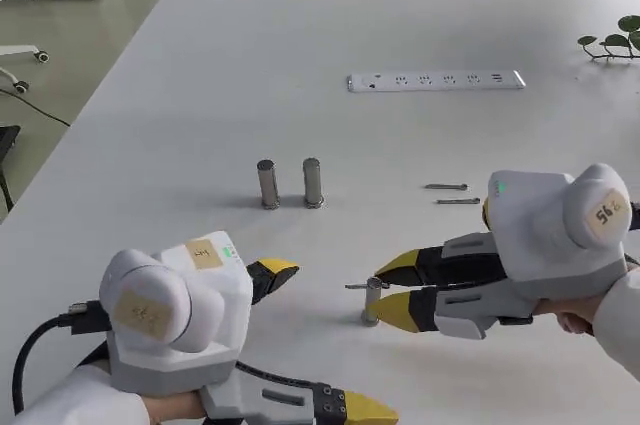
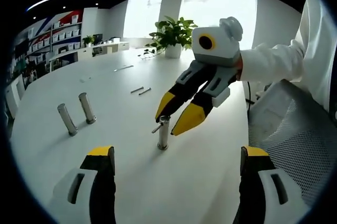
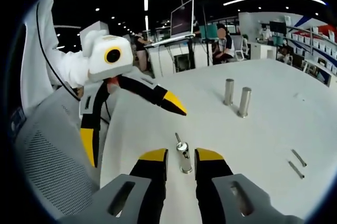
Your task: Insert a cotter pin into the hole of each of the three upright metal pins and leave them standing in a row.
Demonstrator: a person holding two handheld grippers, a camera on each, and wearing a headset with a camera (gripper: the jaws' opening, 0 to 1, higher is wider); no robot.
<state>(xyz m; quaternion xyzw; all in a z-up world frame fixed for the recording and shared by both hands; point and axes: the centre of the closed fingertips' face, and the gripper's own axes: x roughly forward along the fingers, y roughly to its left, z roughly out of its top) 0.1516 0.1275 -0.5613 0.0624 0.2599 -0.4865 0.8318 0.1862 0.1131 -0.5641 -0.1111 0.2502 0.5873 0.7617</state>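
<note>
Since the near metal pin (image 1: 372,303) stands upright with a fitted cotter pin (image 1: 356,286) poking out crosswise near its top, what matters from where I stand is what lies beyond it. The two bare metal pins (image 1: 267,185) stand side by side, well apart from it at about eleven o'clock in the head view. The two loose cotter pins (image 1: 445,186) lie flat on the table (image 1: 200,95) at about one o'clock, long axes running nine to three, one just beside the other.

The right gripper (image 1: 388,293) is plainly the nearer to those loose ones. Its jaws sit either side of the near metal pin, parted, with a sliver of daylight on each side in the right gripper view (so released rather than clamped, as far as I can judge). Its body lies level, pointing to nine o'clock. I'd guess the next reach goes toward one o'clock, jaws closing across a cotter pin's length.

The left gripper (image 2: 176,152) sits at about eight o'clock from the near metal pin, jaws spread wide and holding nothing, aimed toward it.
</note>
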